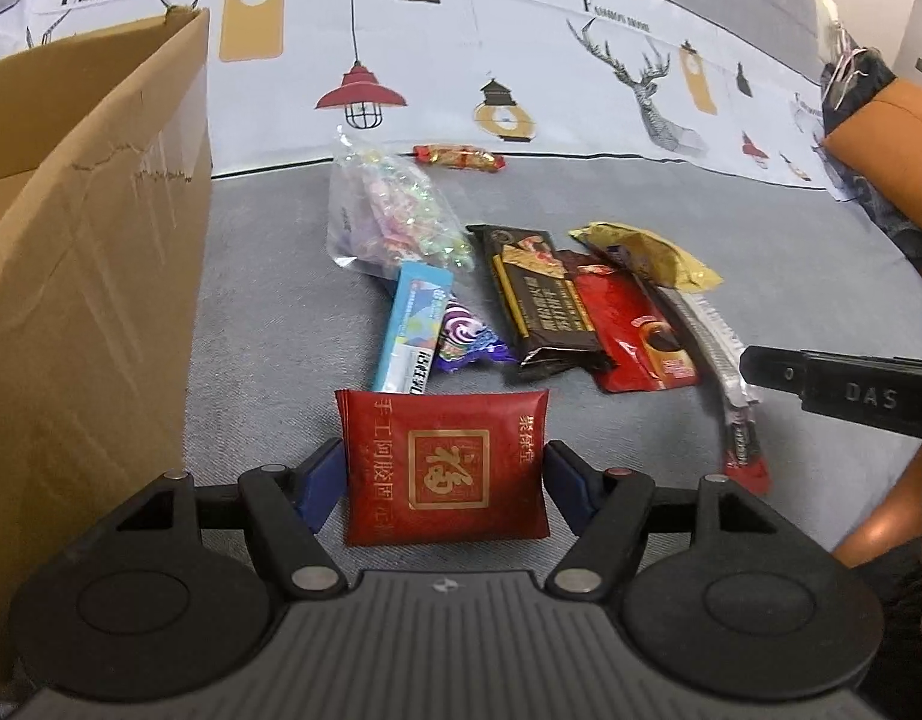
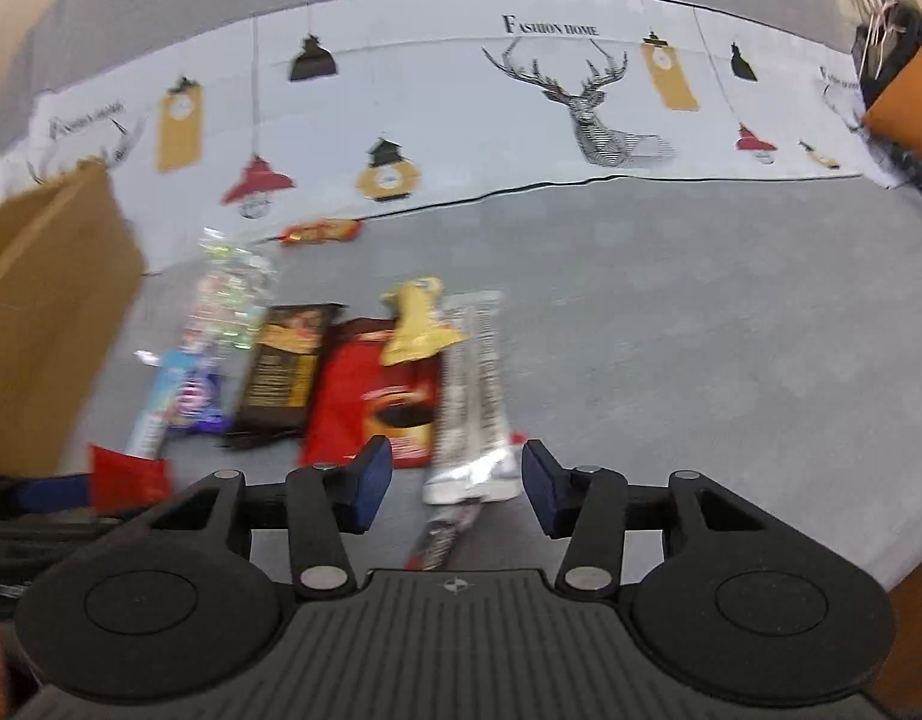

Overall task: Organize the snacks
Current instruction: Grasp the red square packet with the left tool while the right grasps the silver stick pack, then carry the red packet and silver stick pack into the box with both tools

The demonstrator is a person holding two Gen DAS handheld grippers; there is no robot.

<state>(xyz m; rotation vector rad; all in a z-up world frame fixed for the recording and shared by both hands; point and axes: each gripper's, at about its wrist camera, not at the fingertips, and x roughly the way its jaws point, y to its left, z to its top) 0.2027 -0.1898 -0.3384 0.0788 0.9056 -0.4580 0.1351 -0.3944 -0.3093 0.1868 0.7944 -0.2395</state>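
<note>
Clearly the left gripper (image 1: 443, 483) had the red square packet (image 1: 444, 468) pinched between its blue pads (image 1: 317, 489), one pad against each side edge, with the packet standing upright and raised off the grey sofa seat (image 1: 269, 312). It looked like a light, puffy foil pouch, soft enough to buckle if squeezed hard and slick on its printed faces, so a hold across the flat middle seemed safer than one on the crimped ends. Just to the left stood the cardboard box (image 1: 83, 276), its wall rising close beside the packet, and I judged it the likely place for the snacks. Ahead lay the rest of the heap: a clear bag of iridescent sweets (image 1: 389, 216), a blue stick pack (image 1: 410, 330) touching a purple wrapper (image 1: 466, 339), a dark chocolate bar (image 1: 541, 294) overlapping a red coffee sachet (image 1: 634, 330), a gold wrapper (image 1: 652, 255) on top of that, and a small red-and-gold candy (image 1: 458, 157) farther back by the printed cloth (image 1: 520, 30). The right gripper (image 2: 458, 489) hovered with its jaws spread wide and nothing between them, poised over the near end of a long silver sachet (image 2: 472, 396). That strip looked thin, limp and slippery, best taken across its narrow width near the middle so it would not droop.
</note>
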